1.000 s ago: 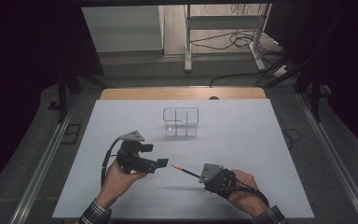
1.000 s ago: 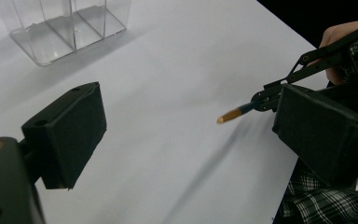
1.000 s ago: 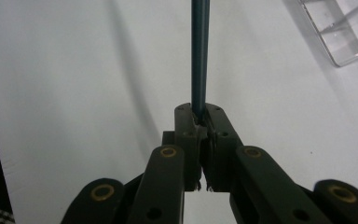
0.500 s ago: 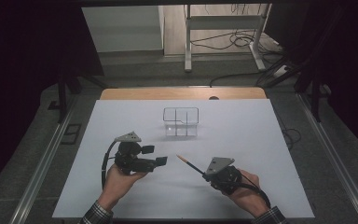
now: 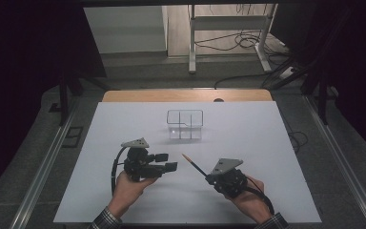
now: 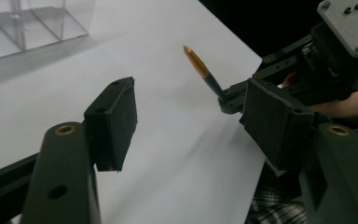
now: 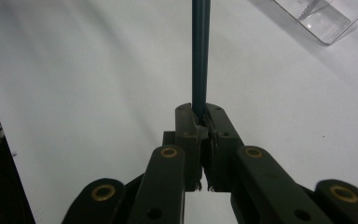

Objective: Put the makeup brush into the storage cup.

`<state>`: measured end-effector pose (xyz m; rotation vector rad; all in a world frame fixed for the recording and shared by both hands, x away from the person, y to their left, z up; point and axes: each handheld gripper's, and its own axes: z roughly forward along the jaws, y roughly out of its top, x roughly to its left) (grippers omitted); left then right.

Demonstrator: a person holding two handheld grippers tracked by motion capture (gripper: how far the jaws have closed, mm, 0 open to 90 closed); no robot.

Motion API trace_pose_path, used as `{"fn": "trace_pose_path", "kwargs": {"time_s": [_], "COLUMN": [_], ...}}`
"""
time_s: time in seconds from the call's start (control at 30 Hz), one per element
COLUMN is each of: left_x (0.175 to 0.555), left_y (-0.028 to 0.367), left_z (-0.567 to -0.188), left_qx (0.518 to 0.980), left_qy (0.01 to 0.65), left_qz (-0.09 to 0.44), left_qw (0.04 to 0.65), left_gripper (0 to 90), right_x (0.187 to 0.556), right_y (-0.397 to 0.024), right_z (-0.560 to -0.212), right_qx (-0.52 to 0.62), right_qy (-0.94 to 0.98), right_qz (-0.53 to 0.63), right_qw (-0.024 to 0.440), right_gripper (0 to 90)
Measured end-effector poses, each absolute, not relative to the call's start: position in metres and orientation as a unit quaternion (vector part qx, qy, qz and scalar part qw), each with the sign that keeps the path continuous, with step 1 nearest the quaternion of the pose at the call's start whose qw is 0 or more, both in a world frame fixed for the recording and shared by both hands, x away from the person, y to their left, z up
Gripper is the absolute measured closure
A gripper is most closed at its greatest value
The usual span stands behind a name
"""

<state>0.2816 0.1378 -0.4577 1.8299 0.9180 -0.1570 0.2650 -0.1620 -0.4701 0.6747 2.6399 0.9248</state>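
L gripper [image 5: 166, 161]: hovers over the white table sheet [image 5: 267, 143], pointing right at the pencil. Jaws part-open, nothing between them, have just been closing. Prob narrowing for a thin shaft ahead of a handover, my read.
L hand [image 5: 126, 188]: under the gripper body, cable loops off its left side.
pencil [image 5: 194, 165]: dark blue shaft, tan tip up and left toward the L gripper, held clear of the sheet. In the left gripper view the tip [image 6: 193, 58] sits near, beyond the gap btw the pads, not inside it.
R gripper [image 5: 208, 177]: clenched on the pencil's lower end; right gripper view has the shaft [image 7: 201, 56] pinched btw the pad tips, running straight out. Gripped low so most of the length is free to grab.
R hand [image 5: 248, 198]: behind the gripper, near the front edge.
clear box [image 5: 185, 124]: divided acrylic organizer, farther back mid-table, well apart from both grippers. Looks empty; likely drop spot, a guess.
Obstacles: none btw the jaws and the pencil, or on the way to the box. Risk: thin shaft could slip or pivot at the swap.
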Motion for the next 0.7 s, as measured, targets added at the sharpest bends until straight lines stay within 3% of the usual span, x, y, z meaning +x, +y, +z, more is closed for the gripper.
{"fn": "trace_pose_path", "kwargs": {"time_s": [0.7], "left_x": [0.288], "left_y": [0.112], "left_z": [-0.472], "left_qx": [0.747], "left_qy": [0.382], "left_qz": [-0.102], "left_qw": [0.534], "left_gripper": [63.6], "right_x": [0.261], "right_y": [-0.15], "right_z": [-0.471], "right_qx": [0.25], "right_qy": [0.899], "right_qz": [0.341], "right_qw": [0.116], "right_gripper": [84.7]}}
